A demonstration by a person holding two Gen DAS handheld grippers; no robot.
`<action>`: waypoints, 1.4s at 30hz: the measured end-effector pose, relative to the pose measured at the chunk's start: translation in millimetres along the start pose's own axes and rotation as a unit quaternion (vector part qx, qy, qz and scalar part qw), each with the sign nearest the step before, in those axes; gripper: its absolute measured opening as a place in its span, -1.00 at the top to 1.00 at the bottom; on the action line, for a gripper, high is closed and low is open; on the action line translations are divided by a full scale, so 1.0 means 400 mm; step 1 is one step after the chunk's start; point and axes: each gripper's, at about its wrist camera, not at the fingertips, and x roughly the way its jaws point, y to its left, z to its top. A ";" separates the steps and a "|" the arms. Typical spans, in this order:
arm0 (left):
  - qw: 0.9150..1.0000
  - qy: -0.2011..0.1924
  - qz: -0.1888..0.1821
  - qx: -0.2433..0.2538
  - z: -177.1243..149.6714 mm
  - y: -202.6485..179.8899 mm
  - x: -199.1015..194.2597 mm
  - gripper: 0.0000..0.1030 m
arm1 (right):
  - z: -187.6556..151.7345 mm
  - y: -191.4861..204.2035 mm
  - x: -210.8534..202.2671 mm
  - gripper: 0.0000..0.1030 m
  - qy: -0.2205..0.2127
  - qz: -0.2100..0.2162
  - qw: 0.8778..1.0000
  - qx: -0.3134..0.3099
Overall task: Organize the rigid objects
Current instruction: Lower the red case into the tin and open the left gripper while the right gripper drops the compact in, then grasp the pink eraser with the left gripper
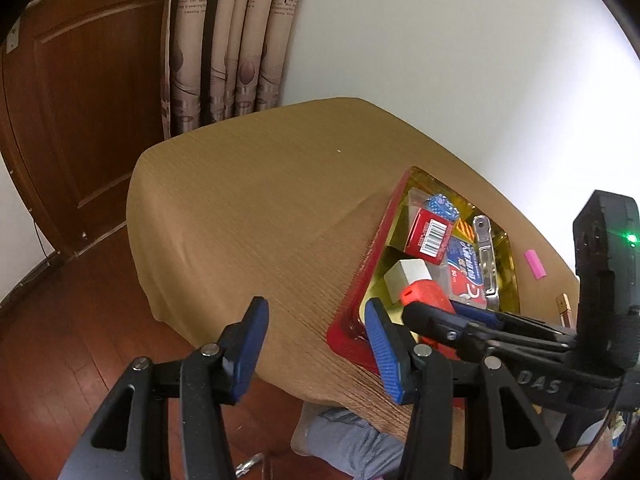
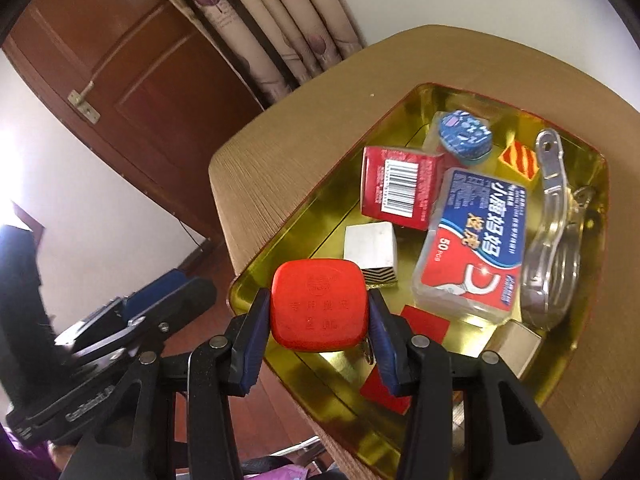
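Note:
My right gripper (image 2: pixel 319 314) is shut on a red rounded-square tape measure (image 2: pixel 319 304), held over the near end of a gold tray (image 2: pixel 280 240) with red outer walls. It also shows in the left wrist view (image 1: pixel 426 298). In the tray lie a red barcode box (image 2: pixel 396 188), a white block (image 2: pixel 370 246), a blue-and-red floss pick box (image 2: pixel 472 240), a blue round tin (image 2: pixel 464 132), a metal clip (image 2: pixel 554 236) and a yellow-red cube (image 2: pixel 518 160). My left gripper (image 1: pixel 320 346) is open and empty at the table's near edge, left of the tray (image 1: pixel 352 308).
The tray sits on a table under a tan cloth (image 1: pixel 248 208). A pink eraser (image 1: pixel 535 264) and a small wooden piece (image 1: pixel 565 308) lie on the cloth right of the tray. A wooden door (image 1: pixel 80 100), a curtain (image 1: pixel 228 40) and a white wall stand behind.

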 end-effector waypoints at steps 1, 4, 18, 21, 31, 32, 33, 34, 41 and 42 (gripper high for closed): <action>1.000 -0.001 0.003 0.002 -0.001 -0.003 0.000 0.01 | 0.000 -0.002 0.005 0.15 0.002 -0.001 1.000 0.001; 1.000 -0.003 0.016 0.012 -0.004 -0.009 0.000 0.01 | 0.007 -0.001 0.024 0.15 0.005 -0.005 1.000 0.000; 0.998 0.004 0.045 0.040 -0.011 -0.029 0.011 0.00 | 0.019 -0.019 -0.112 -0.02 -0.089 0.015 0.996 0.016; 0.998 0.004 0.052 0.048 -0.012 -0.035 0.013 0.00 | -0.021 -0.066 -0.194 -0.16 -0.134 -0.008 0.990 0.031; 0.993 -0.020 0.081 0.079 -0.020 -0.068 -0.011 0.00 | -0.350 -0.441 -0.467 -0.49 -0.159 -0.346 0.918 0.109; 0.993 -0.027 0.084 0.083 -0.022 -0.074 -0.018 0.00 | -0.379 -0.475 -0.493 -0.55 -0.158 -0.371 0.907 0.119; 0.992 -0.036 0.086 0.087 -0.023 -0.082 -0.029 0.00 | -0.411 -0.510 -0.522 -0.62 -0.158 -0.396 0.895 0.130; 0.992 -0.040 0.084 0.087 -0.026 -0.089 -0.039 0.00 | -0.444 -0.544 -0.550 -0.74 -0.158 -0.413 0.886 0.139; 0.993 -0.005 0.026 0.115 -0.050 -0.215 -0.037 -0.03 | -0.566 -0.668 -0.665 -0.83 -0.189 -0.412 0.869 0.198; 0.992 0.007 0.014 0.122 -0.053 -0.246 -0.030 -0.03 | -0.569 -0.666 -0.670 -0.86 -0.198 -0.405 0.869 0.203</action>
